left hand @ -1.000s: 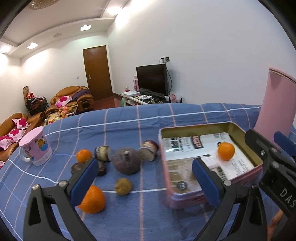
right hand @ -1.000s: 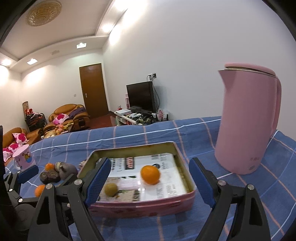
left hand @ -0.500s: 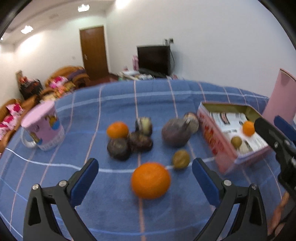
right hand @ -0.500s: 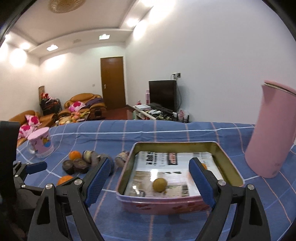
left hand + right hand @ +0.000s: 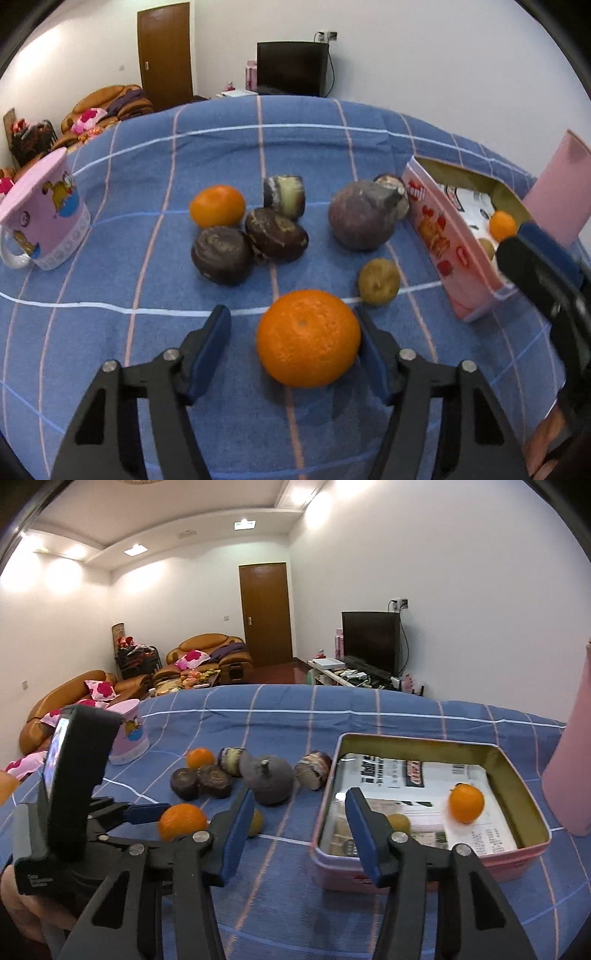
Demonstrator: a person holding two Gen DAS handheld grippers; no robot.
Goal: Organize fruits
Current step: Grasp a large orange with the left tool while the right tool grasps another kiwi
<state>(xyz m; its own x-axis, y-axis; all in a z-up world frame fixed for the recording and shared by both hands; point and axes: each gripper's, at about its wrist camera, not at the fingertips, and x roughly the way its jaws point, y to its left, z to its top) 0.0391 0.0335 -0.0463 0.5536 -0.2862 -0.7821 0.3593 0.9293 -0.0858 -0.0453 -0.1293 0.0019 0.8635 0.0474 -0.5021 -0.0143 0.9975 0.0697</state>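
1. On a blue checked tablecloth [image 5: 110,332] a pink tin [image 5: 524,853] sits open, and it is my landmark; a small orange [image 5: 466,803] and a greenish fruit [image 5: 400,823] already lie inside it

2. Left of the tin, out on the cloth, lies a large orange [image 5: 308,338]; my left gripper [image 5: 293,332] is around it, tilted steeply down; its jaws have just been closing, the right pad looks to be touching the peel, the left pad is not yet on it, so the fruit is bracketed, not gripped

3. To do this well, I judge I should centre the orange between both pads and squeeze gently at its widest part before lifting, since a round fruit could roll away

4. Farther from me, also left of the tin, sit two dark fruits [image 5: 221,254], another orange [image 5: 217,206], a big purple fruit [image 5: 360,221] and a small brownish one [image 5: 378,282] just beside the gripped-for orange

5. My right gripper [image 5: 299,823] hovers near the tin's left wall, angled gently down; its jaws have just been closing with nothing between them; they remain parted and empty

6. A pink mug [image 5: 40,218] stands far left of the tin; a pink kettle [image 5: 576,775] stands right of it
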